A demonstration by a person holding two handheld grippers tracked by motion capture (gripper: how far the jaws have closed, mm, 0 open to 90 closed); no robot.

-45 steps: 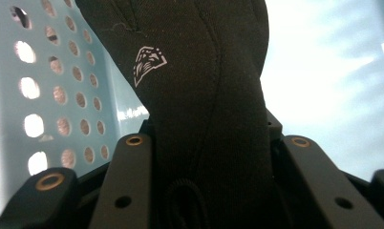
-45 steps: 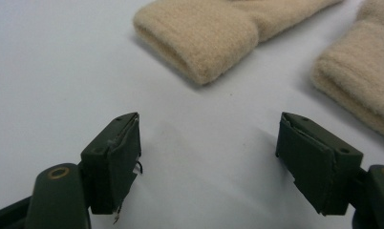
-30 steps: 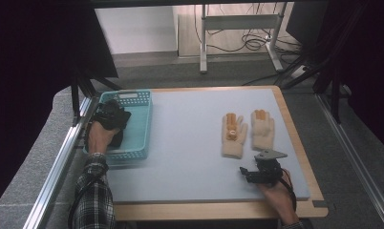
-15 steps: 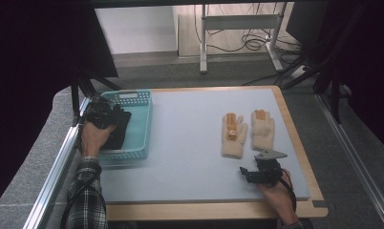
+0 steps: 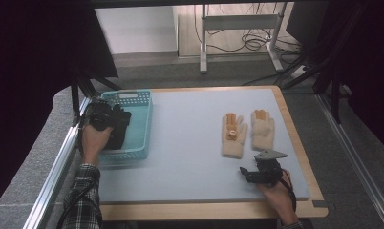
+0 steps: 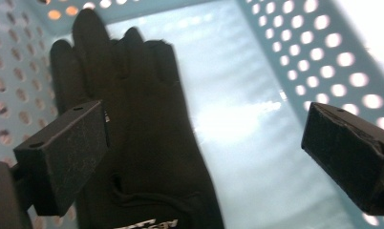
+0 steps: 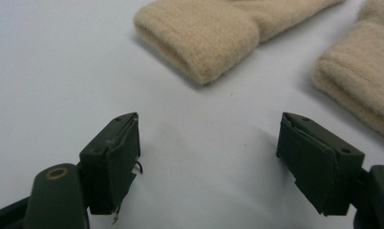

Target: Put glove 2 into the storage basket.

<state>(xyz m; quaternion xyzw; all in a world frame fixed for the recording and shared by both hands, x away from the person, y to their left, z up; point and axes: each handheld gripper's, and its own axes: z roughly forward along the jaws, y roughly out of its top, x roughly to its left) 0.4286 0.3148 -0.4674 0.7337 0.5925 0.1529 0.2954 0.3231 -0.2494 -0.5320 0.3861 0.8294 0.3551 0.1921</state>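
Black glove lies in the blue basket, left tongs spread above it; right tongs wait near the beige gloves

Surface: pale grey mat on a wood-edged board, metal rails at both sides; grey floor beyond, a metal stand with cables at the back, dark curtains left and right. Blue basket sits at the surface's left edge; black glove lies flat on its floor, fingers toward the far wall, white lettering at the cuff cut off and unreadable. Left tongs: jaws have just been opening, now wide apart, over the glove without pressing it; left hand at the basket's left rim, plaid sleeve. Right tongs: jaws apart, nothing between them, low over the mat just short of the cuffs of two beige gloves lying side by side
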